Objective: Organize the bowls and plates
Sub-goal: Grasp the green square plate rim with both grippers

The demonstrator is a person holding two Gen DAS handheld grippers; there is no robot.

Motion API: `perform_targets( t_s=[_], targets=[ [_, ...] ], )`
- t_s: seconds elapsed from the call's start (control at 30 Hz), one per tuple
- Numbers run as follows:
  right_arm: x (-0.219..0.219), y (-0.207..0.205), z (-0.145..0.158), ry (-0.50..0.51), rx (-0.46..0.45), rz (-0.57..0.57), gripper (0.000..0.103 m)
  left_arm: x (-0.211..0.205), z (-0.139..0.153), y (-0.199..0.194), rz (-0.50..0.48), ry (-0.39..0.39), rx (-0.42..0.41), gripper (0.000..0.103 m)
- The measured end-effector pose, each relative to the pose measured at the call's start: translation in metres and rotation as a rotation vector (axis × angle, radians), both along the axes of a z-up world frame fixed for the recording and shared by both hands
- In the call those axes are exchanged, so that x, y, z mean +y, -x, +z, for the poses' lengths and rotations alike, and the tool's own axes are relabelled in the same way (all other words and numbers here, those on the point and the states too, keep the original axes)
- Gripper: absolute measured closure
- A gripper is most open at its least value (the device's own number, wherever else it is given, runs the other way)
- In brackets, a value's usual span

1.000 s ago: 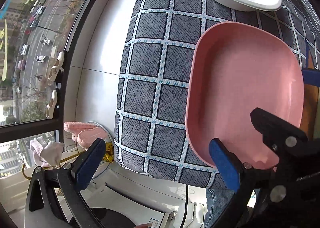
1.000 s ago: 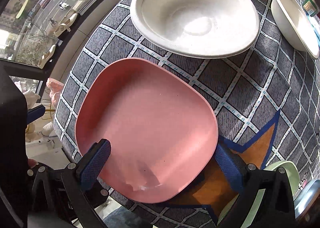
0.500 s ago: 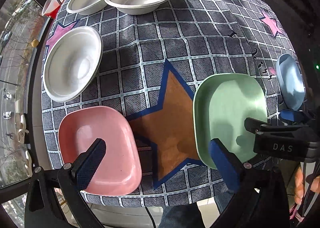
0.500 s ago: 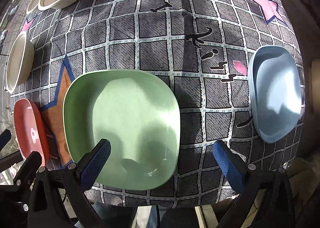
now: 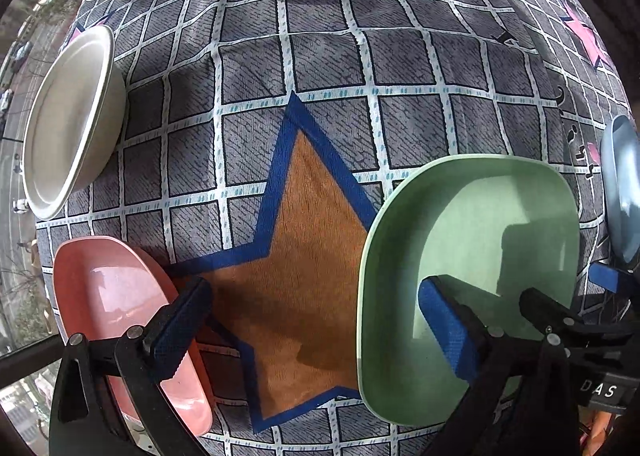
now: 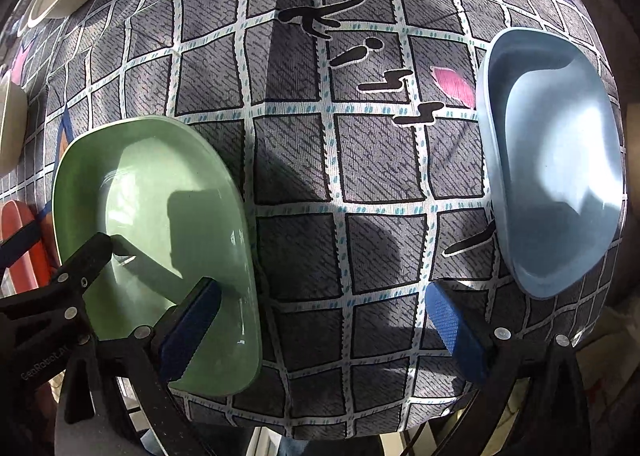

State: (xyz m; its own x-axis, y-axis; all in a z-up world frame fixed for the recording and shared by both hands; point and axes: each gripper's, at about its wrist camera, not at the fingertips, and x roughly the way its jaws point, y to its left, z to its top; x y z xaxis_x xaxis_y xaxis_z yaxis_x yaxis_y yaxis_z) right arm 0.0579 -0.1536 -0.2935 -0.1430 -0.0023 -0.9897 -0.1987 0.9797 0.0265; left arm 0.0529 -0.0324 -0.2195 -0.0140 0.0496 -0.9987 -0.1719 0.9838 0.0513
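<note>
Green squarish plastic plate [image 5: 472, 280] sits on the checked tabletop [image 5: 320, 55], between the pink plate [image 5: 120, 316] and blue plate [image 6: 556, 159]. Left gripper [image 5: 316, 332] and right gripper [image 6: 320, 328] both gape wide, empty. Nothing's grabbed yet, so I'd guess the green plate's rim gets pinched next

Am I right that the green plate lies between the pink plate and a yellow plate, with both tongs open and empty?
Not quite: the plate beyond the green plate is light blue, not yellow, as the right wrist view shows. The pink plate and open, empty tongs are as stated.
</note>
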Motion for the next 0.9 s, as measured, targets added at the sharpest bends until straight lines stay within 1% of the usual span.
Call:
perform_targets(
  t_s=[0.07,0.1,0.17,0.2,0.23,0.3,0.33,0.37,0.43,0.5,0.53,0.57,0.6,0.63,0.67,0.7,0.73,0.77,0.8,0.83,0.9],
  targets=[
    [0.006,0.001,-0.002,-0.003,0.005,0.004,0.0,0.006,-0.002,0.007,0.017,0.003,-0.006,0.0],
    [-0.004,0.003,0.0,-0.004,0.006,0.001,0.0,0.012,-0.003,0.012,0.029,0.009,-0.007,0.0],
    [-0.001,0.003,-0.001,-0.004,0.004,0.0,0.0,0.02,-0.005,0.016,0.05,0.025,-0.007,0.0],
    [-0.003,0.002,-0.001,-0.003,0.001,-0.002,0.0,0.024,-0.005,0.018,0.06,0.036,-0.006,0.0],
    [-0.005,0.004,0.001,-0.002,-0.003,-0.003,0.0,0.029,-0.007,0.036,0.074,0.053,-0.003,0.0],
    [-0.013,0.006,0.002,-0.001,-0.003,-0.002,0.0,0.039,-0.012,0.039,0.104,0.074,0.01,0.0],
    [-0.021,0.007,0.006,-0.002,-0.005,-0.006,0.0,0.041,-0.014,0.042,0.108,0.075,0.013,0.0],
    [-0.036,0.009,0.019,-0.002,-0.008,-0.012,0.0,0.045,-0.017,0.044,0.111,0.073,0.017,0.0],
    [-0.038,0.012,0.025,-0.005,-0.006,-0.024,0.0,0.048,-0.016,0.044,0.105,0.064,0.028,0.0],
    [-0.038,0.015,0.029,-0.009,0.005,-0.031,0.004,0.044,-0.017,0.04,0.09,0.059,0.046,0.0],
    [-0.036,0.018,0.035,-0.013,0.0,-0.02,0.011,0.03,-0.017,0.028,0.077,0.065,0.055,0.003],
    [-0.033,0.024,0.045,-0.015,-0.007,0.0,0.022,0.024,-0.02,0.024,0.06,0.071,0.062,0.004],
    [-0.028,0.026,0.049,-0.023,-0.014,0.025,0.03,0.019,-0.021,0.024,0.04,0.073,0.067,0.008],
    [-0.023,0.029,0.053,-0.035,-0.019,0.048,0.051,0.012,-0.022,0.024,0.018,0.072,0.071,0.011],
    [-0.019,0.032,0.055,-0.06,-0.01,0.061,0.071,0.005,-0.021,0.025,-0.007,0.072,0.073,0.017],
    [-0.015,0.035,0.055,-0.073,0.01,0.066,0.073,0.0,-0.019,0.026,-0.029,0.069,0.067,0.021],
    [-0.013,0.038,0.055,-0.075,0.018,0.068,0.08,-0.006,-0.016,0.027,-0.053,0.069,0.066,0.032],
    [-0.013,0.04,0.054,-0.081,0.034,0.06,0.083,-0.011,-0.015,0.028,-0.076,0.08,0.068,0.039],
    [-0.013,0.042,0.054,-0.09,0.041,0.05,0.084,-0.014,-0.014,0.03,-0.087,0.084,0.08,0.05],
    [-0.015,0.044,0.054,-0.099,0.052,0.033,0.087,-0.014,-0.015,0.032,-0.091,0.091,0.096,0.05],
    [-0.021,0.05,0.053,-0.105,0.085,0.012,0.087,-0.019,-0.016,0.037,-0.114,0.093,0.117,0.052]
  ],
)
